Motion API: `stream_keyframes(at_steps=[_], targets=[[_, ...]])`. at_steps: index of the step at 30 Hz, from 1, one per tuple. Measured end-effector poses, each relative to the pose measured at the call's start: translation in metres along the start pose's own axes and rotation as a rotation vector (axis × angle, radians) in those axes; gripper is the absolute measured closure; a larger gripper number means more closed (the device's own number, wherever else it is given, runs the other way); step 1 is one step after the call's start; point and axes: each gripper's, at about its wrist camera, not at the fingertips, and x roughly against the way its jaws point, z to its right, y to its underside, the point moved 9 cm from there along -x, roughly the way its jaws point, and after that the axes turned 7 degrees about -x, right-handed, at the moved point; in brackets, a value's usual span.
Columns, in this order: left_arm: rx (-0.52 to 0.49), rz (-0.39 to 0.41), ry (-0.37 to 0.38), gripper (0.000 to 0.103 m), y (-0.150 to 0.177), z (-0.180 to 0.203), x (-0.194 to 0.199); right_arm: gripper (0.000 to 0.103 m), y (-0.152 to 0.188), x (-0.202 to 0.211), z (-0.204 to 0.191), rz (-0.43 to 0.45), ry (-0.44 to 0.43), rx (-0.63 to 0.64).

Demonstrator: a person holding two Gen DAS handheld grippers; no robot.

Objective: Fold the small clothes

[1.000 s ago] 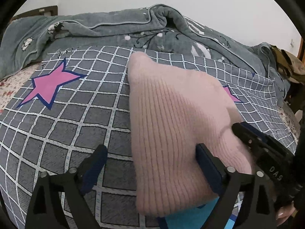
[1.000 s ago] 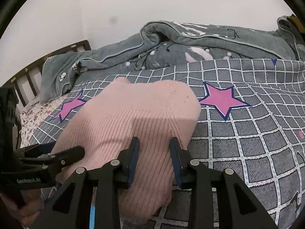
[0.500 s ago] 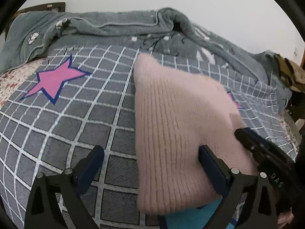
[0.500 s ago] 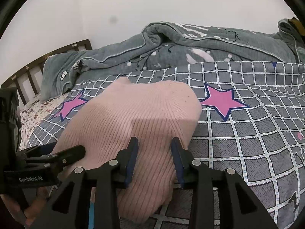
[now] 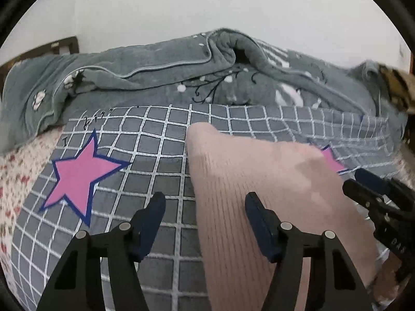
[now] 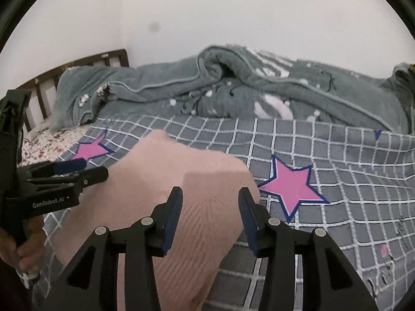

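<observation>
The pink ribbed knit garment (image 6: 197,207) lies folded into a compact flat shape on the grey checked bedspread with pink stars (image 6: 337,181), beside one star. The fold looks done; judged from this, only tidying or setting it aside remains. The left gripper (image 5: 205,207) has just been narrowing, jaws apart across the garment's edge, gripping nothing. The right gripper (image 6: 210,202) has just been opening, pads clear of the knit

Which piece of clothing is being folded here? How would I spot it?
Look at the bed covered by the grey checked blanket with pink stars. In front of the rumpled grey-green quilt lies a pale pink ribbed knit garment. It is the only plain pink, ribbed thing there.
</observation>
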Motion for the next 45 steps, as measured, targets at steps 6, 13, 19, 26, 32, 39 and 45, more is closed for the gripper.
stream_keyframes(at_steps=[6,13,19,26,32,39,45], targets=[[-0.020,-0.012,-0.020,0.037,0.015,0.000,-0.019,0.058,0.020,-0.034,0.012,-0.071,-0.010,-0.040],[0.039,0.020,-0.014,0.028,0.021,-0.006,-0.025,0.055,0.023,-0.035,0.007,-0.050,0.054,0.023],[0.034,0.038,-0.033,0.026,0.021,-0.006,-0.024,0.055,0.023,-0.035,0.009,-0.051,0.048,0.014],[0.047,0.054,-0.038,0.023,0.024,-0.009,-0.021,0.053,0.022,-0.029,0.009,-0.029,0.041,0.012],[0.051,0.039,-0.010,0.023,0.028,-0.011,0.002,0.053,0.024,-0.006,0.009,-0.016,0.054,-0.010],[0.037,0.022,0.014,0.023,0.056,-0.002,0.058,0.052,0.051,0.044,-0.007,-0.051,0.062,-0.062],[0.015,0.023,-0.002,0.020,0.076,0.010,0.111,0.052,0.068,0.101,-0.020,-0.057,0.083,-0.097]])
